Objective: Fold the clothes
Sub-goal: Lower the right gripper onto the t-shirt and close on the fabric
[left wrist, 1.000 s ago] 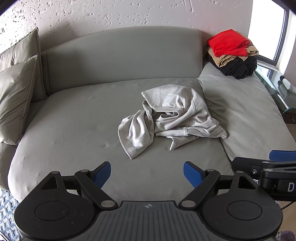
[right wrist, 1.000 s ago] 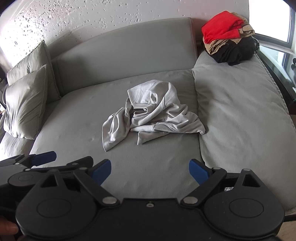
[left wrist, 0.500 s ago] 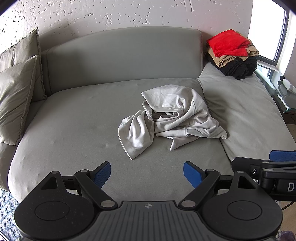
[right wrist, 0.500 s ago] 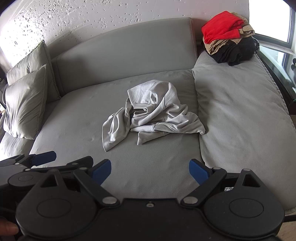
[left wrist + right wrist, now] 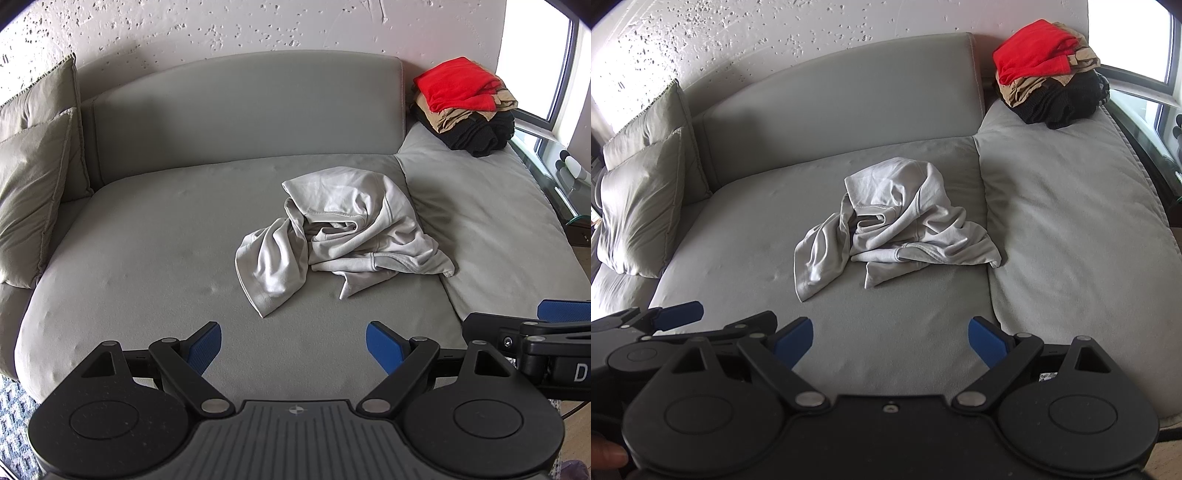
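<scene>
— On the grey sofa (image 5: 155, 236), where does the garment lie?
— A crumpled light grey hoodie (image 5: 343, 232) sits on the wide seat cushion, just left of the seam where the raised right-hand cushion (image 5: 491, 221) begins; one corner touches that seam.
— And the grippers?
— The left gripper (image 5: 293, 341) hangs over the sofa's front edge, its blue-padded fingers (image 5: 205, 343) spread wide with nothing between them. The right gripper (image 5: 890, 338) is equally wide apart and empty, also short of the hoodie.
— What does each view add?
— The left wrist view catches the right gripper's fingers (image 5: 561, 312) at its right edge, plus a patterned rug (image 5: 13, 406) beside the sofa's left corner. The right wrist view shows the left gripper's fingers (image 5: 679, 312) at its left edge and a fingertip of the person's hand (image 5: 605, 456) at the bottom corner.
— Anything else on the sofa?
— A stack of folded clothes (image 5: 465, 103), red over tan over black, at the back right corner, and two olive pillows (image 5: 33, 184) against the left end.
</scene>
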Demonstrator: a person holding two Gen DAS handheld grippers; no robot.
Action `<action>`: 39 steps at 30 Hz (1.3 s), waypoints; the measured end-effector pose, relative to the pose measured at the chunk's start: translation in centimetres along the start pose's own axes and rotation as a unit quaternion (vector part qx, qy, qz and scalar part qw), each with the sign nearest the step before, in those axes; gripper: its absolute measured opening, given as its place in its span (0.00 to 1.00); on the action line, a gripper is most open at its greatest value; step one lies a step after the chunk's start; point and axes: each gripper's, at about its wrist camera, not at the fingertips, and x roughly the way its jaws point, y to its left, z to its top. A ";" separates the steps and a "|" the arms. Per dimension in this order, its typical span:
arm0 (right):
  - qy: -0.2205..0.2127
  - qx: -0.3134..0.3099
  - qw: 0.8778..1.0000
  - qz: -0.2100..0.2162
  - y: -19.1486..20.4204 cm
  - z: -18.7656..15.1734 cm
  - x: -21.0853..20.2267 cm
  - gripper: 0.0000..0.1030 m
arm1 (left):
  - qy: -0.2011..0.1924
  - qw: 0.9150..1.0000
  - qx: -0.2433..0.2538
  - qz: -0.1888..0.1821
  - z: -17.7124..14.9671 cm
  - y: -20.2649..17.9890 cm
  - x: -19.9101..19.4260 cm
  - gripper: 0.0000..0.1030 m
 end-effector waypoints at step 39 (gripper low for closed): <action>-0.056 0.107 0.993 0.012 -7.2 12.6 20.3 0.51 | -0.035 0.997 -0.069 -0.026 5.7 6.3 11.8 0.69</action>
